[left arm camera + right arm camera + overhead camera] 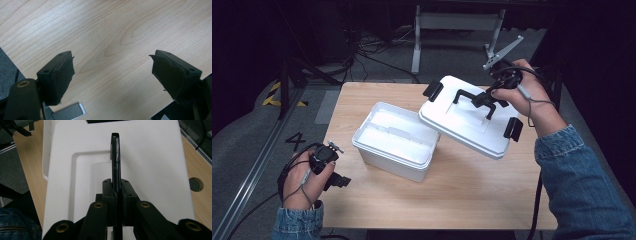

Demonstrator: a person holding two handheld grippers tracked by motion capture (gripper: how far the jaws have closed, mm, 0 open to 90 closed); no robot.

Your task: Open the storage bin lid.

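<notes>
I see blue denim sleeves on both my forearms. The left gripper is black, with two blocky jaws that carry worn dark pads, small screw holes and a brass-coloured bushing at the joint. The right gripper is also black, with four brass-coloured bushings on its links. A thin dark cable trails from each gripper, and the right gripper has a grey three-cornered plate on top.

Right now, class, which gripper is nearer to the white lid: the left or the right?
Right. The right gripper is clamped on the black handle of the lid, holding it tilted above the box. The left gripper sits open at the table's near-left edge, apart from it.
</notes>
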